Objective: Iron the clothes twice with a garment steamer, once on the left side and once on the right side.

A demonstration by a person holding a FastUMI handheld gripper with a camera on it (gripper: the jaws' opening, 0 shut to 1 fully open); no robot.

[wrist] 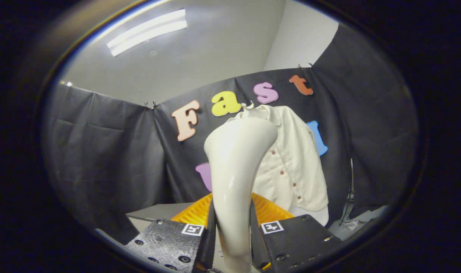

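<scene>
White steamer [236,178] upright in claw [232,242]

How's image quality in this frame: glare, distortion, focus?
Gripper view: heavy fisheye bending, so the booth wall curves; the ceiling light is blown out; small glossy highlights on the steamer, which the gripper is shut on; the steamer looms large and hides part of the shirt; the shirt is evenly lit and slightly soft, buttons still readable.
</scene>
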